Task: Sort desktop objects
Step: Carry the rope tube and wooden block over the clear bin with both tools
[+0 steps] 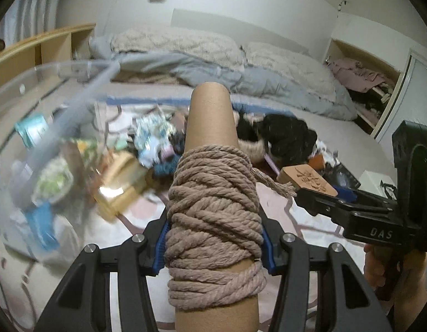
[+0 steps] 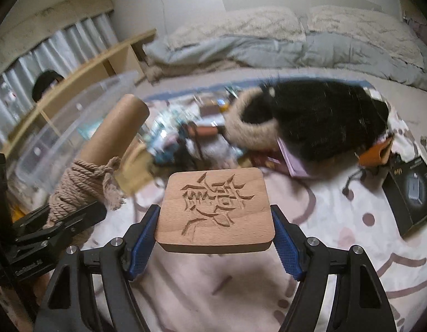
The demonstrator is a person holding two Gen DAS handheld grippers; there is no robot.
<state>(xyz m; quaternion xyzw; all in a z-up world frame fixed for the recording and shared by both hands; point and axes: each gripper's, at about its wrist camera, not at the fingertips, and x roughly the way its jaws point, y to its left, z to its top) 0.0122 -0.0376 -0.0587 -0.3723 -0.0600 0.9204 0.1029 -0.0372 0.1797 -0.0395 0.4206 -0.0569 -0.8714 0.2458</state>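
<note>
My left gripper (image 1: 214, 251) is shut on a cardboard tube wound with beige rope (image 1: 213, 213), held up above a pale patterned sheet. The same rope tube (image 2: 83, 177) shows at the left of the right wrist view, clamped in the left gripper (image 2: 64, 218). My right gripper (image 2: 214, 232) is shut on a flat carved wooden block (image 2: 216, 207), its blue pads (image 2: 143, 238) pressing both side edges. That wooden block (image 1: 307, 179) and the right gripper (image 1: 321, 196) appear at the right of the left wrist view.
A clear plastic bin (image 1: 44, 144) with packets inside stands at the left. A heap of mixed small items (image 2: 185, 135) lies ahead, beside a black furry garment (image 2: 318, 121). A black box (image 2: 412, 191) lies at the right. A bed with grey bedding (image 1: 241, 63) is behind.
</note>
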